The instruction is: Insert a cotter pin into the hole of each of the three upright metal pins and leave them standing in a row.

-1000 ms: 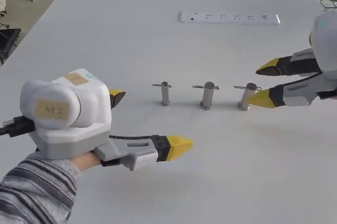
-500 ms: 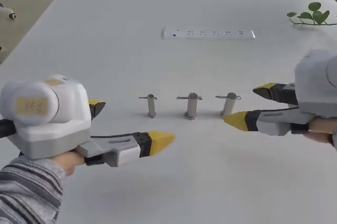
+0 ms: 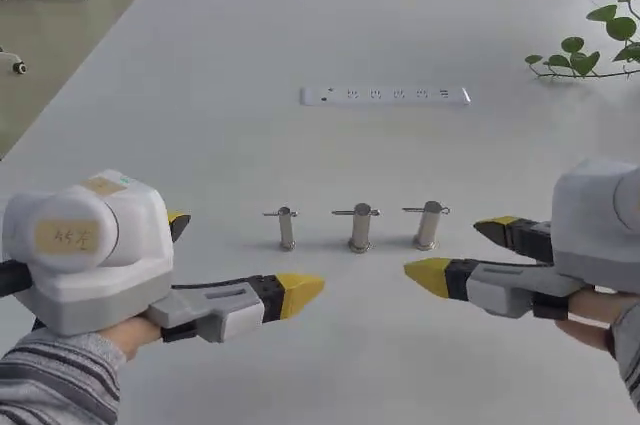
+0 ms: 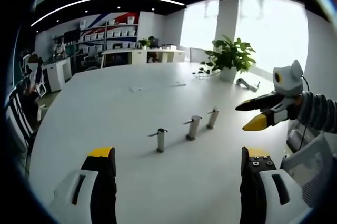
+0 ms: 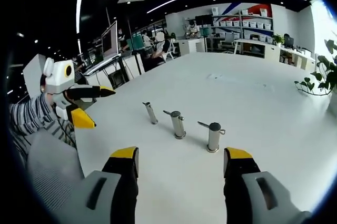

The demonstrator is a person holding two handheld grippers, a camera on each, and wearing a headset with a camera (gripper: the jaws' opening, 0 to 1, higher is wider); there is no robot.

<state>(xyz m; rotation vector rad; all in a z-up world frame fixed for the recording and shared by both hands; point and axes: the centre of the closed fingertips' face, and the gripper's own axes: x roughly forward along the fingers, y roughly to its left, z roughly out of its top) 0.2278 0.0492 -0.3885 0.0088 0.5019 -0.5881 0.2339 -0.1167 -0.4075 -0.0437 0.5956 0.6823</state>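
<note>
Three metal pins [image 3: 360,228] stand upright in a left-right row, cotter pins [image 3: 343,212] crosswise through them; left claw [image 3: 250,253] and right claw [image 3: 445,247] flank them, released, level.

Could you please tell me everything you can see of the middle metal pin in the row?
The middle metal pin is a short silvery cylinder with a slightly wider foot, standing upright on the white table, midway in the row. A thin cotter pin passes through it near the top and juts out sideways. Nothing else touches it.
</note>
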